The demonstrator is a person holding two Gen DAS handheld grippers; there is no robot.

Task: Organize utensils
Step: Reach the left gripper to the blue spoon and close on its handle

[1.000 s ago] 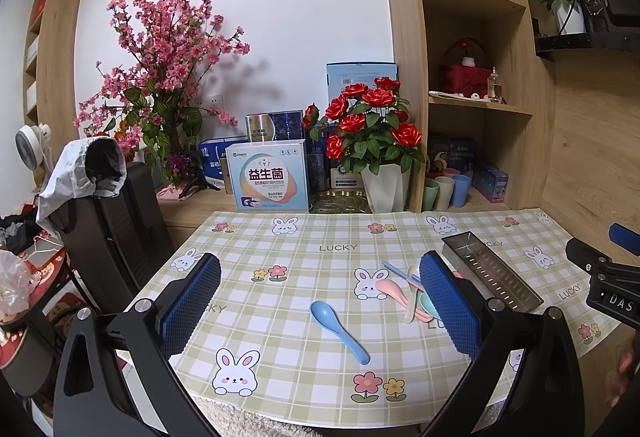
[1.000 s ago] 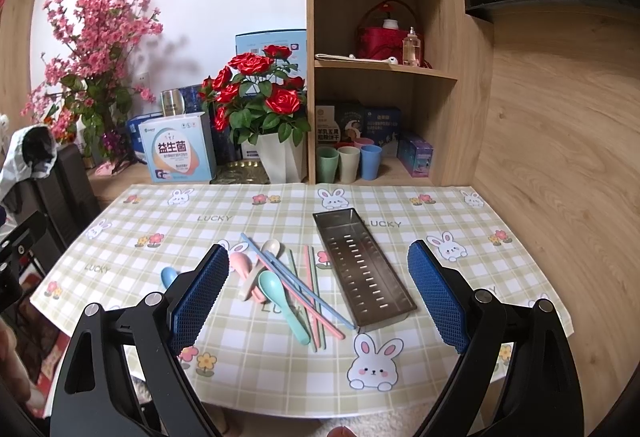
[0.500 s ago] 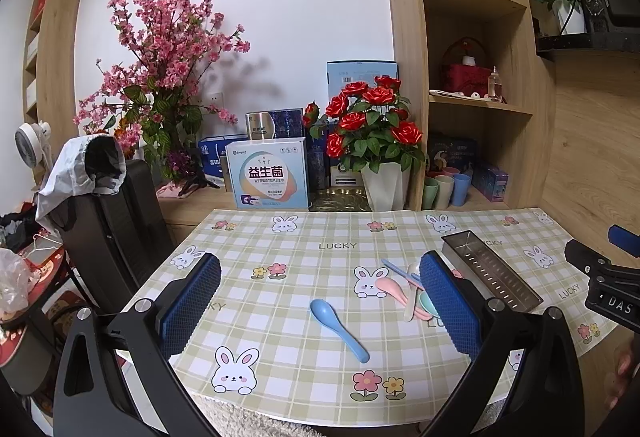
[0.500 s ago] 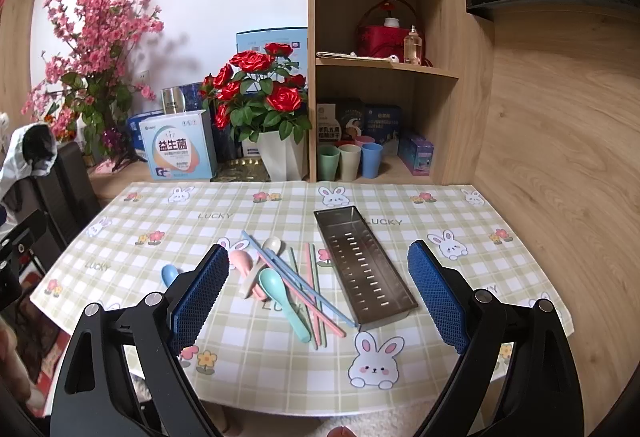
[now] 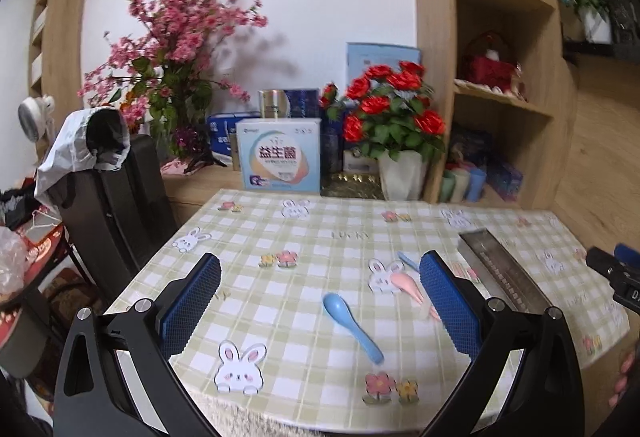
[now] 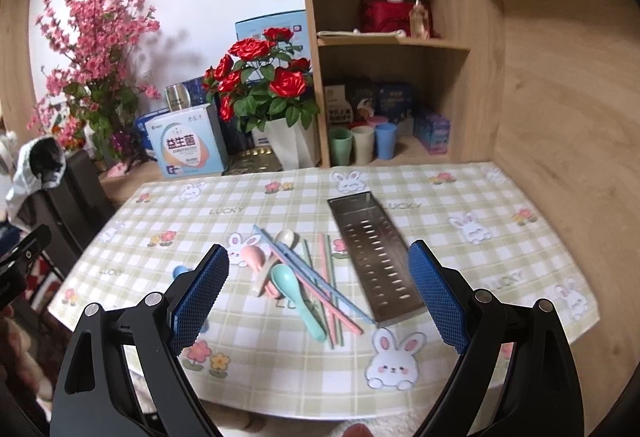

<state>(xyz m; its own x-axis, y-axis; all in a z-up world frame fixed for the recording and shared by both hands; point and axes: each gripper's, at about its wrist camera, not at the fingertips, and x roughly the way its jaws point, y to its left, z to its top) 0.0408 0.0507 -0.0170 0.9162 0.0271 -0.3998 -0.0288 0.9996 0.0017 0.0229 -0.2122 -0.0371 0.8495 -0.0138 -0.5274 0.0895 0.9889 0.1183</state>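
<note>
A blue spoon lies alone on the checked tablecloth, between and just beyond the open fingers of my left gripper. A pile of utensils lies left of a perforated steel tray: a teal spoon, a pink spoon, a white spoon, and blue, pink and green chopsticks. My right gripper is open and empty, hovering over the table's near edge before the pile and tray. The tray and pink spoon also show in the left wrist view.
A white pot of red roses, a supplement box, pink blossom branches and a wooden shelf with cups stand behind the table. A black chair stands at the table's left edge. A wooden wall borders the right.
Both grippers have moved forward and lower toward the table; the views are slightly blurred. The right view has tilted down onto the pile. Nothing on the table has moved.
</note>
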